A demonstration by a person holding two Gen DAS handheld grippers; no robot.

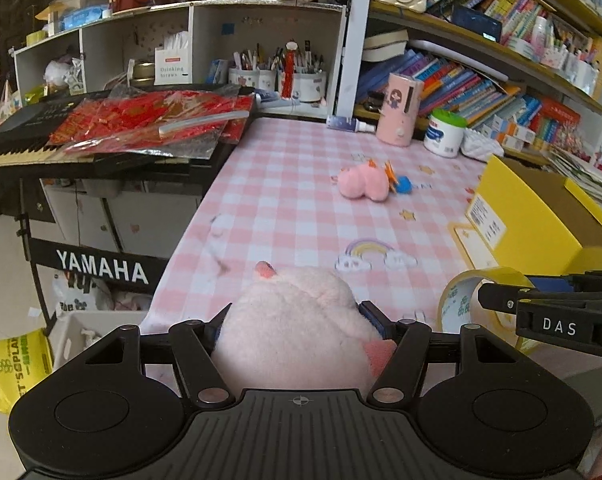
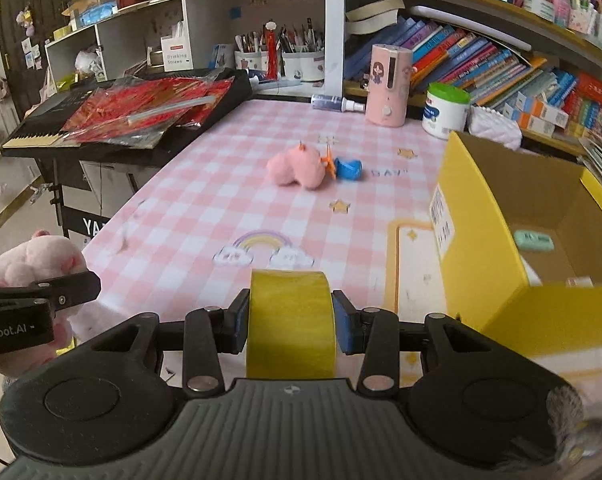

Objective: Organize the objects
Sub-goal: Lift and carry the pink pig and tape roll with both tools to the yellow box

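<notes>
Now you are carrying a pale pink plush (image 1: pixel 297 328) clamped in your left gripper (image 1: pixel 297 326) and a yellow tape roll (image 2: pixel 291 322) clamped in your right gripper (image 2: pixel 291 320) above the desk (image 2: pixel 205 200), apparently heading for the open yellow box (image 2: pixel 481 248).

Worktop (image 2: pixel 205 184): pink/white check w/ rainbow print. Plush (image 1: pixel 297 332) pale pink. Tape roll (image 2: pixel 291 320) yellow. Box (image 2: pixel 477 240) yellow outside, brown inside. Grippers black, blue pads (image 2: pixel 346 326).
</notes>
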